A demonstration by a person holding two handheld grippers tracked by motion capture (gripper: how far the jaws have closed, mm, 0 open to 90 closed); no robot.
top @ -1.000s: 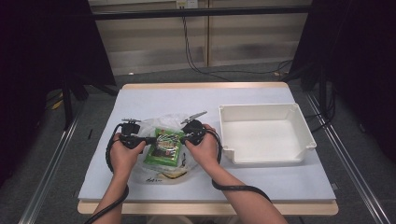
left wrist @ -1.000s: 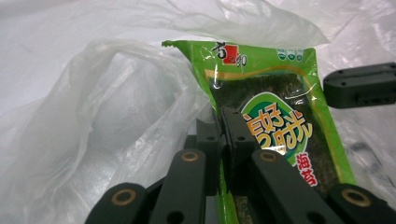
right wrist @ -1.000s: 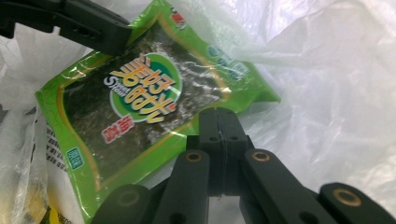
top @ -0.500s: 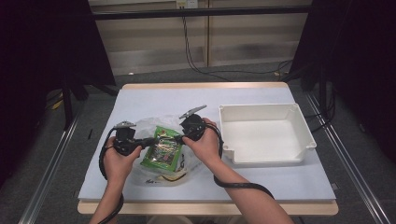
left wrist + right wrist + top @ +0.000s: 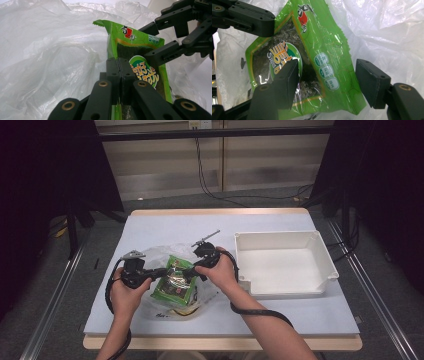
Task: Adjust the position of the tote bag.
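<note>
Green snack packet (image 5: 312, 57) between just-opened jaws of right gripper (image 5: 327, 85), on crinkled clear plastic bag (image 5: 387, 30)

Left gripper (image 5: 159, 273) jaws clamped, right gripper (image 5: 189, 271) jaws parted.

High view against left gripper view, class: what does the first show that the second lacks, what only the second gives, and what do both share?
High view alone: the white tray on the table and the person's forearms.

Left gripper view alone: the left gripper shut on the edge of the green snack packet, seen close, with its printed label legible.

Both: the packet, the clear plastic bag and the right gripper, whose jaws have just been opening around the packet.
</note>
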